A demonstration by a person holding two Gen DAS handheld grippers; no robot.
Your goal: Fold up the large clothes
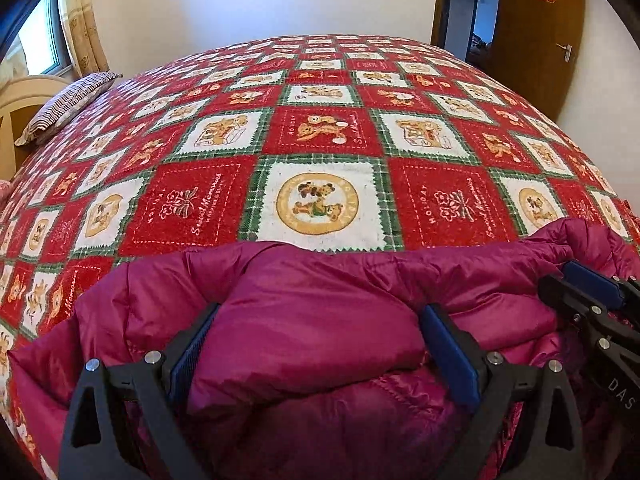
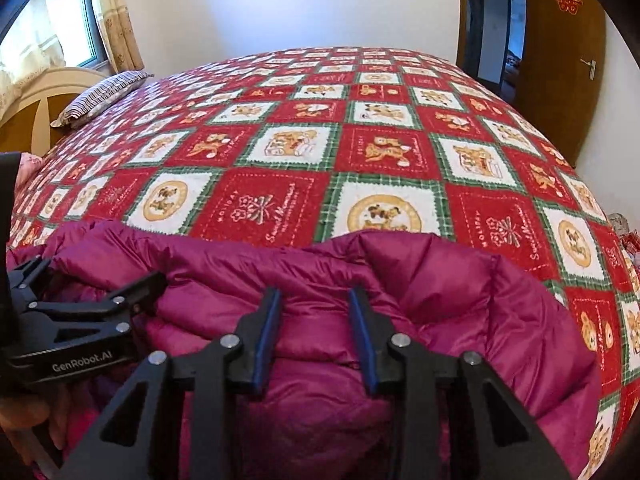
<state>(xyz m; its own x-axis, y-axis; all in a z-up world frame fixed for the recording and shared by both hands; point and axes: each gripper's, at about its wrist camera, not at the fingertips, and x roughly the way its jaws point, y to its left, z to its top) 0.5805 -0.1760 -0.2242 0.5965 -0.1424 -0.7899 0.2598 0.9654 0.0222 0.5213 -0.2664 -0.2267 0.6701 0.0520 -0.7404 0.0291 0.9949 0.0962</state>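
Folding in progress: one magenta puffer jacket [image 1: 320,320], bunched at the near edge of the bed [image 1: 320,140], on the red patchwork blanket. Left gripper [image 1: 320,344]: fingers wide, a thick fold of jacket bulging between them, pads against its sides. Right gripper [image 2: 316,328]: fingers narrow, pinching a ridge of fabric. Status, by judgement: early to middling; layers doubled over, edges uneven, no tidy packet yet. Remaining: flatten, square, final fold.
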